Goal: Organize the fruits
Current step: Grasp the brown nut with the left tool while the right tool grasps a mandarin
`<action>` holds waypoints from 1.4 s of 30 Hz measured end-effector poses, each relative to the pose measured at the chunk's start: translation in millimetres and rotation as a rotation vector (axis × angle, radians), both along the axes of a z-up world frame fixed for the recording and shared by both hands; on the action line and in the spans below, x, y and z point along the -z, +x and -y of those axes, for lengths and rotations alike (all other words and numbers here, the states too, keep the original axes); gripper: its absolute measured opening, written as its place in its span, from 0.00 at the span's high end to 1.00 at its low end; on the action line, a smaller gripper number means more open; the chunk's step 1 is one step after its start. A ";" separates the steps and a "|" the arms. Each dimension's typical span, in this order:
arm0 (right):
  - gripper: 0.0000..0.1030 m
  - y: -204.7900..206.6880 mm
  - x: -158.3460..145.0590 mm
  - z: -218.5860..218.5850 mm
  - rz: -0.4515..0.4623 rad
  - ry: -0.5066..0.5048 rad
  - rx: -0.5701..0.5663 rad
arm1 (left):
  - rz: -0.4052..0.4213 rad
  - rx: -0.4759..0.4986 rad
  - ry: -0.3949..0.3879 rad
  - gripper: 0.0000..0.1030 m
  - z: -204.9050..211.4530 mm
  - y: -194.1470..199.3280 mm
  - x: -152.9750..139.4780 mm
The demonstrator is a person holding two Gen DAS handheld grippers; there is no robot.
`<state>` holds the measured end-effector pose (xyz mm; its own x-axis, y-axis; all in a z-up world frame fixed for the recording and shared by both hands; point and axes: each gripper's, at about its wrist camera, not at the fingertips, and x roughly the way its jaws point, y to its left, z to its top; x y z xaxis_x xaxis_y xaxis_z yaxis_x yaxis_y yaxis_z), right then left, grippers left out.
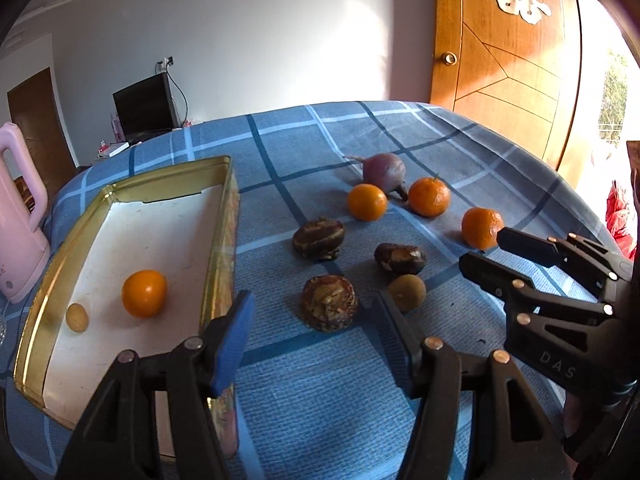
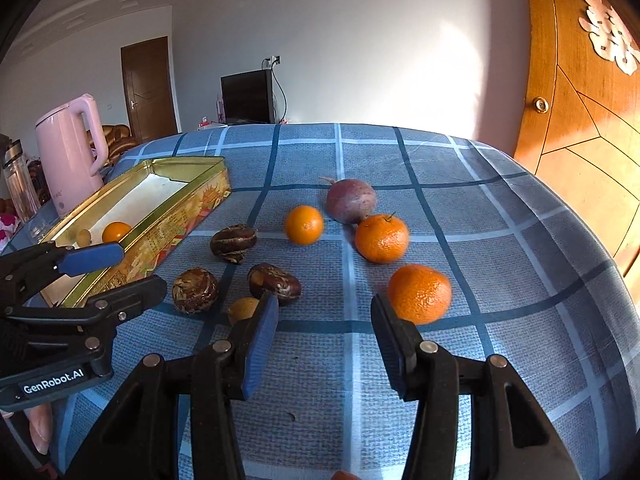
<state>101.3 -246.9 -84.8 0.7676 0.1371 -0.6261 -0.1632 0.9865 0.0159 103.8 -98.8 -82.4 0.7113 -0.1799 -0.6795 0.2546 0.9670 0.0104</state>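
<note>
A gold tin tray (image 1: 224, 216) (image 2: 180, 208) lies at the left on the blue checked cloth. It holds one orange (image 1: 144, 293) (image 2: 116, 231) and a small tan fruit (image 1: 77, 317). Loose on the cloth lie three oranges (image 1: 367, 202) (image 1: 429, 197) (image 1: 482, 227), a purple fruit (image 1: 384, 170) (image 2: 351, 200), three dark brown wrinkled fruits (image 1: 329, 303) (image 1: 319, 238) (image 1: 400, 258) and a small tan fruit (image 1: 407, 292). My left gripper (image 1: 316, 336) (image 2: 140, 270) is open and empty just short of the nearest brown fruit. My right gripper (image 2: 324, 332) (image 1: 482, 248) is open and empty, its right finger beside the nearest orange (image 2: 419, 293).
A pink kettle (image 2: 70, 152) and a glass bottle (image 2: 18, 184) stand left of the tray. The table's rounded edge falls away at the far side and the right, towards a wooden door (image 2: 580, 140). A dark screen (image 2: 248, 96) stands against the far wall.
</note>
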 end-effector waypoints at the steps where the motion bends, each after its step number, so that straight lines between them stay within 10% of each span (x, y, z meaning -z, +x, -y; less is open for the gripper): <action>1: 0.51 0.1 1.3 1.3 -0.002 0.006 0.000 | -0.006 0.004 0.002 0.40 2.6 0.9 1.8; 24: 0.51 2.2 10.3 24.6 -0.009 0.131 0.036 | -0.150 0.018 0.013 0.58 17.3 34.7 31.0; 42: 0.51 4.7 9.9 32.7 -0.007 0.111 0.077 | 0.023 -0.012 -0.078 0.58 -3.3 14.3 7.9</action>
